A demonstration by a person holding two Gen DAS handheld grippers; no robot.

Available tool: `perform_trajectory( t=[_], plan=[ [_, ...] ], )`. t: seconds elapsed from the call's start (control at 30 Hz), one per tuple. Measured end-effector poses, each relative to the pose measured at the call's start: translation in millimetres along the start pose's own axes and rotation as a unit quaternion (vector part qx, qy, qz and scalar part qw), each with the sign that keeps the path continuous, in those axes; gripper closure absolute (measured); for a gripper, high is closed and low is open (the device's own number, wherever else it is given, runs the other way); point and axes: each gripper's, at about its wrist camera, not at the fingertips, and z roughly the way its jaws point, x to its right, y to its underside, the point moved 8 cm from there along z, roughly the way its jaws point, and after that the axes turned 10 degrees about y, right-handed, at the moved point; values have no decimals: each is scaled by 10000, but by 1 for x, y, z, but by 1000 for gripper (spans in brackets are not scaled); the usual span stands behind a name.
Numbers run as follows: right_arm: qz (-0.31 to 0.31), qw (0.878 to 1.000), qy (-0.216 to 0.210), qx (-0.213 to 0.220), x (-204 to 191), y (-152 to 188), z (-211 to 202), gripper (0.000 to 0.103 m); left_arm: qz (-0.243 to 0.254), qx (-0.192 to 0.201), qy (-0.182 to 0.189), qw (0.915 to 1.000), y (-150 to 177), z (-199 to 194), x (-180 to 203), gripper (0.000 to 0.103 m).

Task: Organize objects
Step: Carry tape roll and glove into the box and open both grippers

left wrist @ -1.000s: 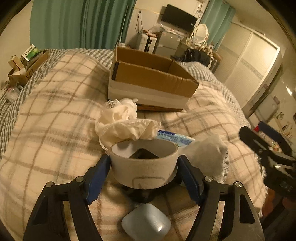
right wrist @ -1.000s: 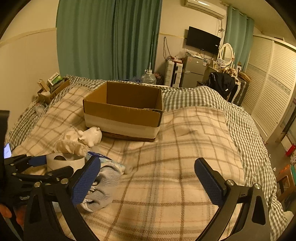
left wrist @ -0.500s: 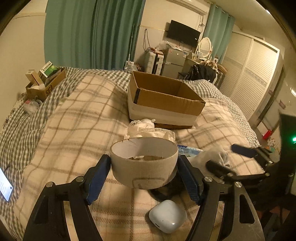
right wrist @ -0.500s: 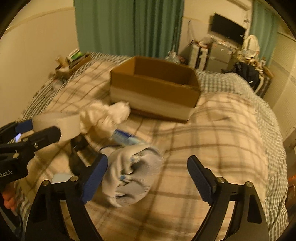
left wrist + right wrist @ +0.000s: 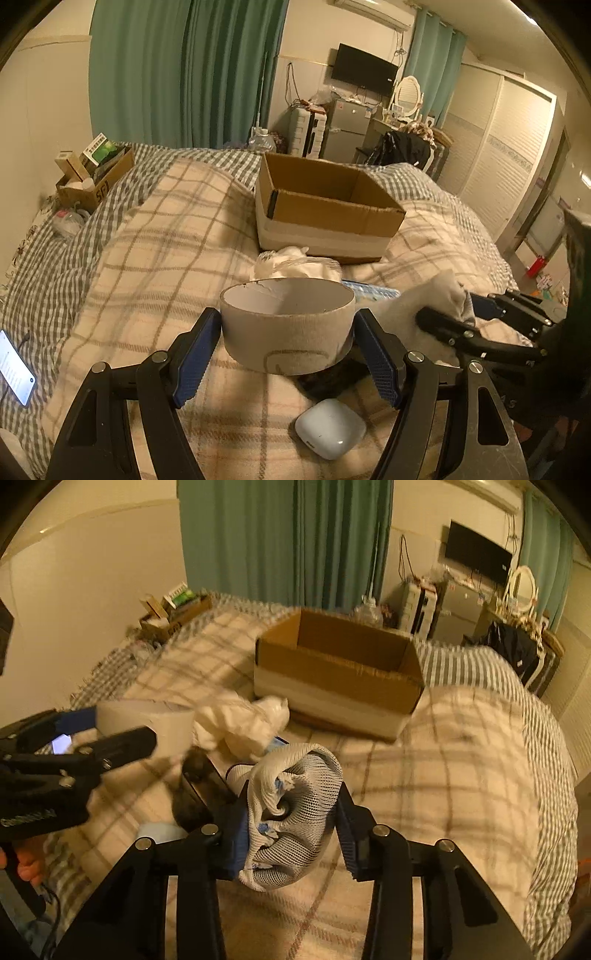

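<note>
Left tool [image 5: 286, 345] grips the tape roll [image 5: 287, 325], right tool [image 5: 291, 829] squeezes a glove [image 5: 293, 814]. Box [image 5: 325, 210] looks empty. Rag [image 5: 243, 720], earbuds case [image 5: 330, 428] not packed yet

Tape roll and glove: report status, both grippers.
Left gripper shut on tape roll. Right gripper shut on glove. Box ahead, open; white cloth lies before it.

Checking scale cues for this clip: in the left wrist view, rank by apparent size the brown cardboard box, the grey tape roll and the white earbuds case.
1. Brown cardboard box, largest although farthest.
2. Grey tape roll, clamped in the left tool; nearness inflates it.
3. White earbuds case, smallest although nearest.
</note>
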Motion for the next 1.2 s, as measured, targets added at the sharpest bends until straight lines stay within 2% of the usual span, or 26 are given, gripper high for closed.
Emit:
perform_trajectory(
  t=[0.23,0.37,0.57,0.7,0.83,1.0,1.1,1.2],
  plan=[
    [-126,9973,119,708,16,-55,-38,65,140,239,147,9995,-45,-11,9,27],
    [-183,9928,356,1129,35,-98,-54,66,268,438,218,9984,-86,-13,14,27],
    [-60,9866,574,1524,74,-172,-53,66,429,721,-8,9965,-159,4,12,27],
    [2,9876,577,1458,87,-211,-24,67,477,700,85,9964,-194,36,10,27],
    [8,9907,641,1197,94,-234,29,68,549,528,161,9970,-212,87,7,27],
    [22,9959,537,733,100,-228,105,70,736,92,33,9972,-204,151,-1,27],
    [49,9980,436,447,103,-214,145,70,763,-174,26,9969,-190,188,-9,27],
    [20,9990,371,248,101,-198,173,70,757,-276,23,9967,-181,208,-18,27]
  ],
)
